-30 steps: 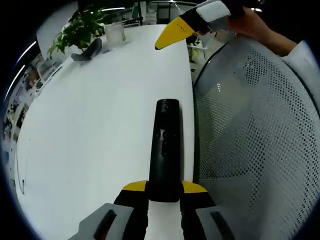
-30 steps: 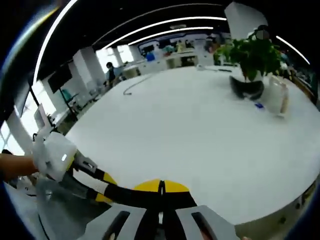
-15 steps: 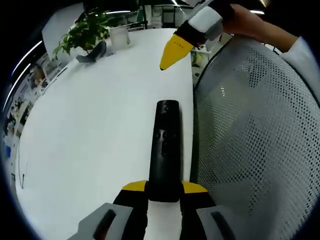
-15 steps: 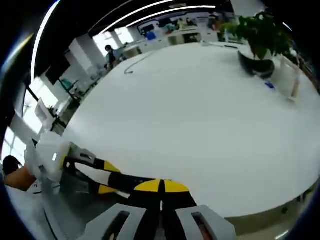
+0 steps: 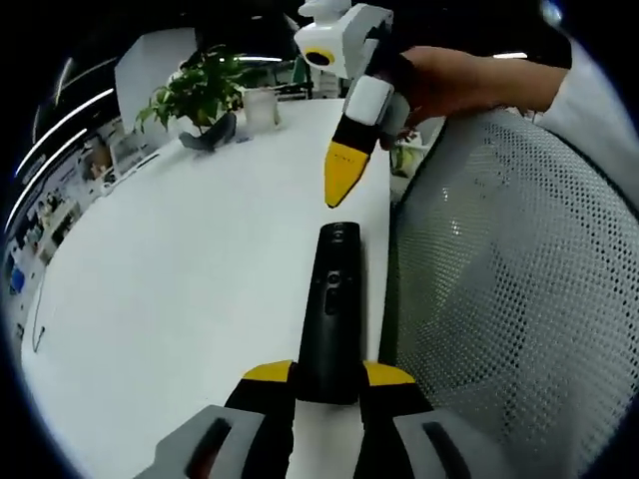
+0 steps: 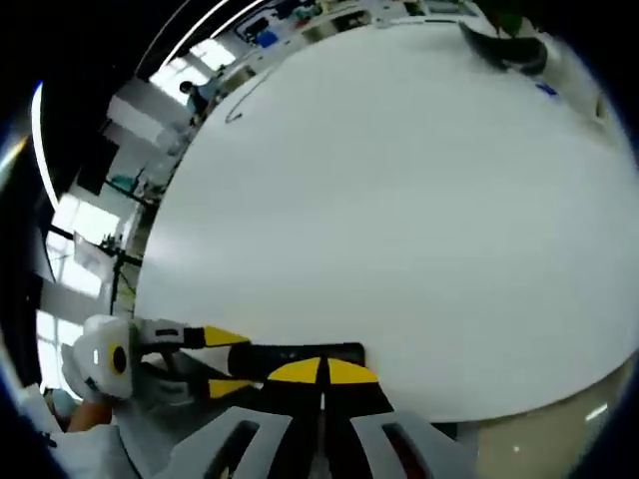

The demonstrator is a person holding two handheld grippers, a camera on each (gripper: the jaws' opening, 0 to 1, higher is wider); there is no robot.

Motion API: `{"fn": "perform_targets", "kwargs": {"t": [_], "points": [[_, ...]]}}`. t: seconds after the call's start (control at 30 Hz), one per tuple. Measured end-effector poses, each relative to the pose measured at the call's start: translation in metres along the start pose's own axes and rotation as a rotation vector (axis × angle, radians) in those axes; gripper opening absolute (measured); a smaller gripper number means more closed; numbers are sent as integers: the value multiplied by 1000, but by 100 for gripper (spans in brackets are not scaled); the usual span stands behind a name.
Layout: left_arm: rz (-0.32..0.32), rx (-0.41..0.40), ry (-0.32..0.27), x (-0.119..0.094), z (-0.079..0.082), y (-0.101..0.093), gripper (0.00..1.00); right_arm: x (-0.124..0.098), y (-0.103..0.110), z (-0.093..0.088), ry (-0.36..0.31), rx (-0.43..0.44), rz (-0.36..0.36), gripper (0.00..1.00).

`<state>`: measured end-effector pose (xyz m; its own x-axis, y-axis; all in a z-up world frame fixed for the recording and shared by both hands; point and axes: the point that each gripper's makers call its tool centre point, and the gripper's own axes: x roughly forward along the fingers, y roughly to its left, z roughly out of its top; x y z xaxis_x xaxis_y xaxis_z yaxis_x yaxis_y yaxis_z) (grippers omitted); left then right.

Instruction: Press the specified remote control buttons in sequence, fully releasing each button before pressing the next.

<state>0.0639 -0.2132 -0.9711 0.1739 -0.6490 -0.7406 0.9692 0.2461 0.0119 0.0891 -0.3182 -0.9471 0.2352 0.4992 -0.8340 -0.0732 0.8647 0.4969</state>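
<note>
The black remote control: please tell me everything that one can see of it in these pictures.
The remote control is a long, slim black bar of matte plastic with a rounded far end and small buttons along its top face. It lies flat on the white table, near the edge beside a mesh chair. The left gripper clamps its near end between yellow-tipped jaws. The right gripper, shut, points its tip down just above the far end, not visibly touching.

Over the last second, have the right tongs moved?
Yes. The right tongs came down toward the remote's far end, tip now just above it.
</note>
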Motion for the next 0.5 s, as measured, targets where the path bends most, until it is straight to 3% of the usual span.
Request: {"fn": "perform_targets", "kwargs": {"t": [0.13,0.5], "points": [[-7,4,-21,1,1,1,24,2,1,0,3,25,20,0],[-3,20,-42,1,2,0,24,13,-4,-5,40,-4,-27,0]]}}
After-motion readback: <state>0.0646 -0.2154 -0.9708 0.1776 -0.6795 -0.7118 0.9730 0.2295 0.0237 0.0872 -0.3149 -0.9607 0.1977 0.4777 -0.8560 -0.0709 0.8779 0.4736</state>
